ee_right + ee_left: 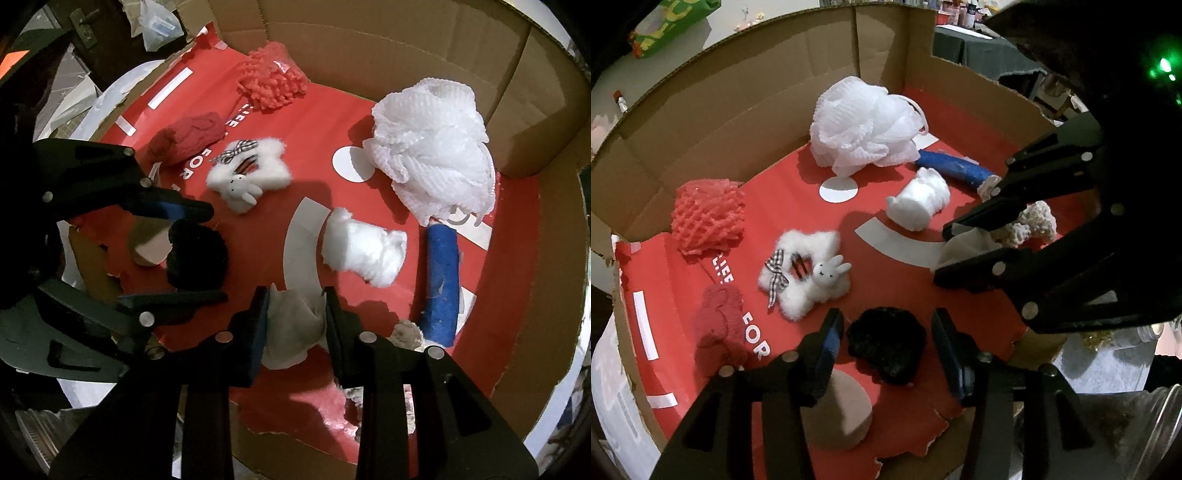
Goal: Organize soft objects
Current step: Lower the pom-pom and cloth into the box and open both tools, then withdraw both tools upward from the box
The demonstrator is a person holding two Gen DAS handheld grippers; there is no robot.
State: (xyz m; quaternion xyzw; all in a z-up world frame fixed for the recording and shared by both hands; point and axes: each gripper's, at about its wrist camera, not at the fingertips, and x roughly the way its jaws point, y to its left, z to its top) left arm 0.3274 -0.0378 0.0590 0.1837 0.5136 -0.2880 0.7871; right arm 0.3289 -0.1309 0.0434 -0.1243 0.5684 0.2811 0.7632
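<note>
i have both tools down inside the cardboard box (701, 122), working over its red floor. my left gripper (886, 347) stands spread, with the black fuzzy puff (886, 343) lying between its fingers at the lower middle of the left view; whether the pads touch it yet i cannot tell. my right gripper (295, 321) brackets a pale crumpled cloth (291, 328) at the lower middle of its own view, jaws close on either side of it and seemingly pinching it, though the contact is not clear.

i judge this as the grasp step, one soft thing for each hand. next i would need to close evenly on the puff, squeezing gently since it will flatten, then lift straight up so nothing beside it drags along.

the box also holds the white mesh pouf (864, 122) near the back wall, a blue roll (955, 168) beside it, a white cotton wad (919, 199) in the middle, an orange foam net (707, 216) at the left, a dark red knit piece (718, 325) below it, a white fluffy clip with a bunny (805, 273), a cream knitted piece (1034, 225) at the right, and a tan round sponge (842, 410) at the bottom.
</note>
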